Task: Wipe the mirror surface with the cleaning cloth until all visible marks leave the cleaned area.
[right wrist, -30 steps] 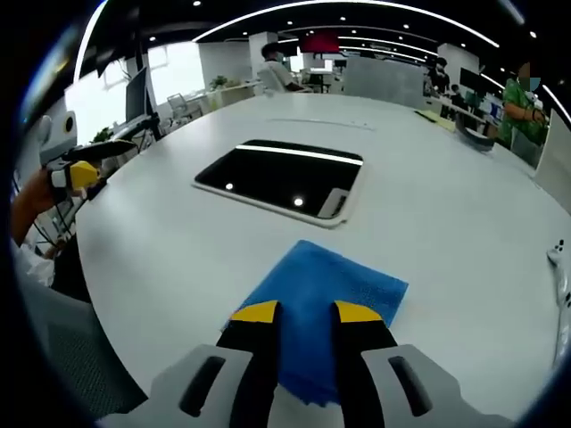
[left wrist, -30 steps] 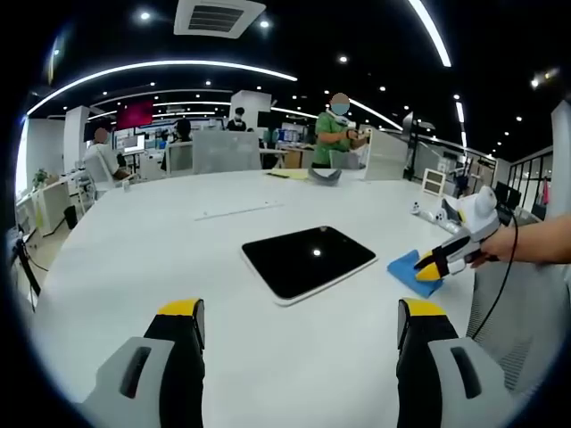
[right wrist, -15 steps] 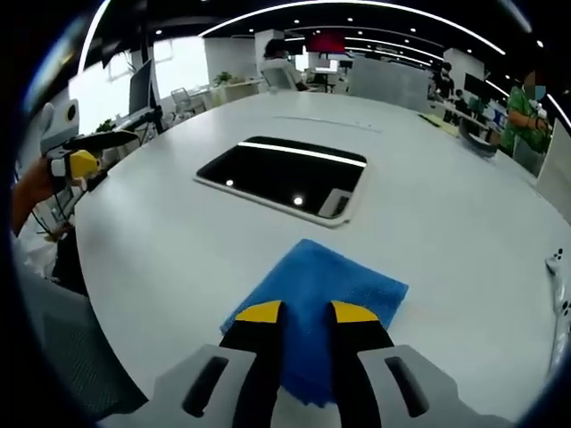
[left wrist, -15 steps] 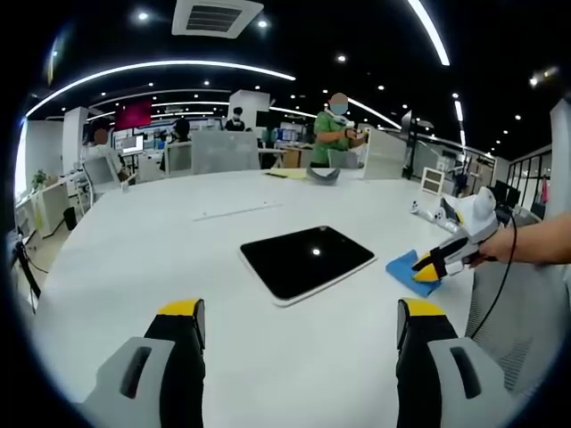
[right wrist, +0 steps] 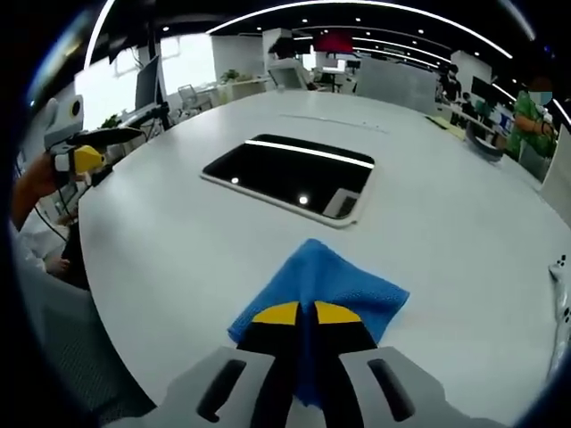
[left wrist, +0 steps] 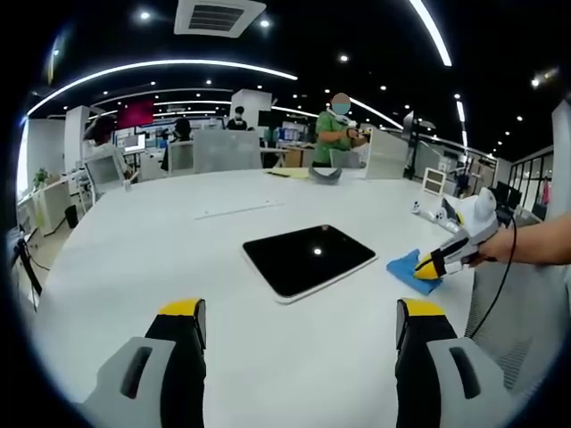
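Note:
A dark rectangular mirror [left wrist: 309,259] with a white rim lies flat on the white table [left wrist: 161,259]; it also lies beyond the cloth in the right gripper view, mirror [right wrist: 287,172]. The blue cleaning cloth [right wrist: 326,278] lies on the table just before the mirror, and my right gripper [right wrist: 304,314] is shut on its near edge, bunching it up. From the left gripper view the same right gripper [left wrist: 428,266] sits on the blue cloth [left wrist: 406,267] to the right of the mirror. My left gripper [left wrist: 299,314] stands open above bare table, short of the mirror.
White gear [left wrist: 442,212] lies near the table's far right edge. A long thin strip [left wrist: 239,211] rests on the table beyond the mirror. Several people, monitors and chairs stand around the far side. The left gripper [right wrist: 82,159] shows at the table's left edge.
My right gripper's jaws have come together on the cloth's near edge, pulling it into a ridge. The left gripper has stayed put and open.

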Demonstrator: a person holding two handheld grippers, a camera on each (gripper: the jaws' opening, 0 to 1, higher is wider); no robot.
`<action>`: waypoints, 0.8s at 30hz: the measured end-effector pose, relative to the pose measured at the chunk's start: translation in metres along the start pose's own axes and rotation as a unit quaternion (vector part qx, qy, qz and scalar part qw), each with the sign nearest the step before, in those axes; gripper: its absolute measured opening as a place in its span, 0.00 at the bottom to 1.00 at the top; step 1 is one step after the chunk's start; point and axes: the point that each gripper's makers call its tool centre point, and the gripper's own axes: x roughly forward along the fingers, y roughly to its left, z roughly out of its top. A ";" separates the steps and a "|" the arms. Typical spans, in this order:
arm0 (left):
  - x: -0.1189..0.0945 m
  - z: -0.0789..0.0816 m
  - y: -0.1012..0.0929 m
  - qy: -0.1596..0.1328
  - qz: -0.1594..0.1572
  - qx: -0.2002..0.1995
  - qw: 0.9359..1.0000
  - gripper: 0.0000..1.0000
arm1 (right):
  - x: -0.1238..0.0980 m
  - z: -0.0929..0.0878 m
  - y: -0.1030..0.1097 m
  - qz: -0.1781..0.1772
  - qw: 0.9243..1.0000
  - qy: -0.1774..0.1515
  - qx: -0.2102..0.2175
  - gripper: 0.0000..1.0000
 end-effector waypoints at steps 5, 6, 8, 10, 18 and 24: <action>-0.001 0.000 0.001 0.000 0.002 0.001 1.000 0.88 | -0.002 0.005 0.001 0.002 1.000 -0.005 0.003 0.00; -0.001 0.000 0.001 -0.001 0.002 0.001 1.000 0.88 | -0.004 0.009 0.002 0.003 1.000 -0.012 0.005 0.00; -0.001 0.001 0.002 -0.001 0.003 0.000 1.000 0.88 | -0.006 0.015 0.003 0.002 1.000 -0.019 0.001 0.00; -0.002 0.000 0.002 0.000 0.004 0.000 1.000 0.88 | -0.007 0.021 0.004 0.001 1.000 -0.026 -0.001 0.00; -0.003 -0.001 0.003 0.001 0.006 0.001 1.000 0.88 | -0.007 0.051 0.007 0.001 0.998 -0.061 -0.006 0.00; -0.004 -0.001 0.005 0.002 0.008 0.001 1.000 0.88 | 0.002 0.075 0.013 0.008 0.997 -0.079 -0.018 0.00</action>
